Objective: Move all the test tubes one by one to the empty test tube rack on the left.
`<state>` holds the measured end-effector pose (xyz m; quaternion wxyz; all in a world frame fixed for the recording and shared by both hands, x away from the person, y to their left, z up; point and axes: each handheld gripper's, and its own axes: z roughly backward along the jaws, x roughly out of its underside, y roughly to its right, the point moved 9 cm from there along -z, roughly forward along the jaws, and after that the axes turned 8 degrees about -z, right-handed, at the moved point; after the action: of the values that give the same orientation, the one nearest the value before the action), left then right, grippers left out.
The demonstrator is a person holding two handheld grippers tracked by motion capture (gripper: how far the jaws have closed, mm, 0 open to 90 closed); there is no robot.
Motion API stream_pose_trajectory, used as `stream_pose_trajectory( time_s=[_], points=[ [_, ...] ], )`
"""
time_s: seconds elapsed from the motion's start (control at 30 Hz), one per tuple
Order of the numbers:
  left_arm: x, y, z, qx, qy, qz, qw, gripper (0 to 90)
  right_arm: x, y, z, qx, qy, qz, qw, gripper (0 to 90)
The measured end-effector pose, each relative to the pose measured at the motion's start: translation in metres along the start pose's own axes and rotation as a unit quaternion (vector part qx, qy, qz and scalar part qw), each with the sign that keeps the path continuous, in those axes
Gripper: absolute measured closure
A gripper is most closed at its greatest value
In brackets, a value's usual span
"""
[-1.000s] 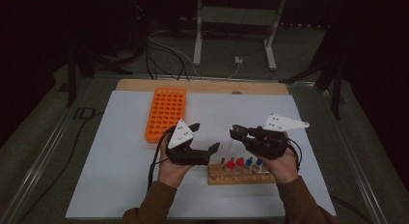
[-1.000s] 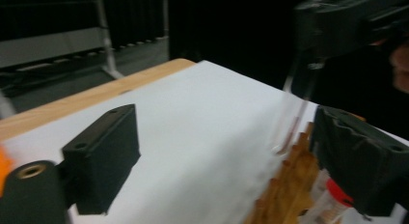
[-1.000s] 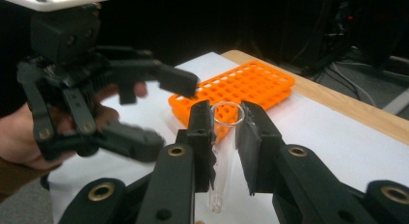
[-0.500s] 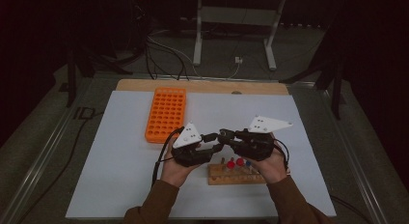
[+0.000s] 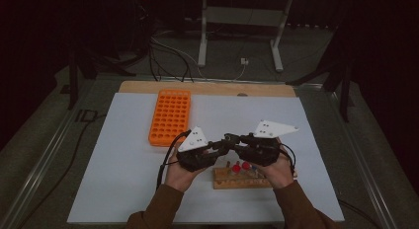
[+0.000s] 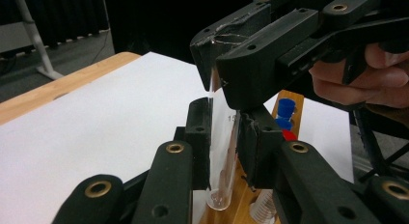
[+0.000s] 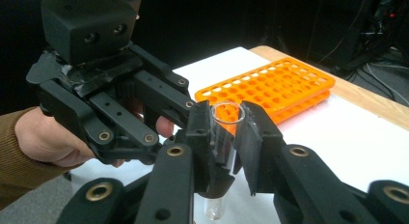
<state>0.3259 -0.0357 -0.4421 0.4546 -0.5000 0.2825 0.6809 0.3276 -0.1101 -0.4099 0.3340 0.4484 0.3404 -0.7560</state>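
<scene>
A clear test tube [image 7: 225, 132] stands roughly upright, open mouth up. The left gripper [image 6: 224, 147] has just clamped its lower part. The right gripper [image 7: 224, 132] seems to pinch it near the rim.

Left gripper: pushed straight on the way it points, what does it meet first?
Probably the right gripper, close ahead on the test tube that the left gripper clamps. The right one's jaws have just been opening, tube between them. Depth unclear.
</scene>
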Motion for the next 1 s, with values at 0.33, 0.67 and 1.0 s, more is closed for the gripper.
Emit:
stream_pose_trajectory(
  time_s=[0.33, 0.67, 1.0],
  points=[
    [0.009, -0.034, 0.017, -0.057, 0.003, 0.024, 0.9981, 76.5, 0.003, 0.034, 0.038, 0.078, 0.031, -0.022, 0.9962, 21.0],
    [0.019, -0.059, 0.030, -0.096, 0.008, 0.043, 0.9944, 76.4, 0.029, 0.064, 0.075, 0.142, 0.041, -0.046, 0.9879, 11.2],
    [0.032, -0.084, 0.041, -0.151, 0.014, 0.051, 0.9872, 76.2, 0.050, 0.090, 0.104, 0.192, 0.069, -0.092, 0.9746, 0.5]
  ],
)
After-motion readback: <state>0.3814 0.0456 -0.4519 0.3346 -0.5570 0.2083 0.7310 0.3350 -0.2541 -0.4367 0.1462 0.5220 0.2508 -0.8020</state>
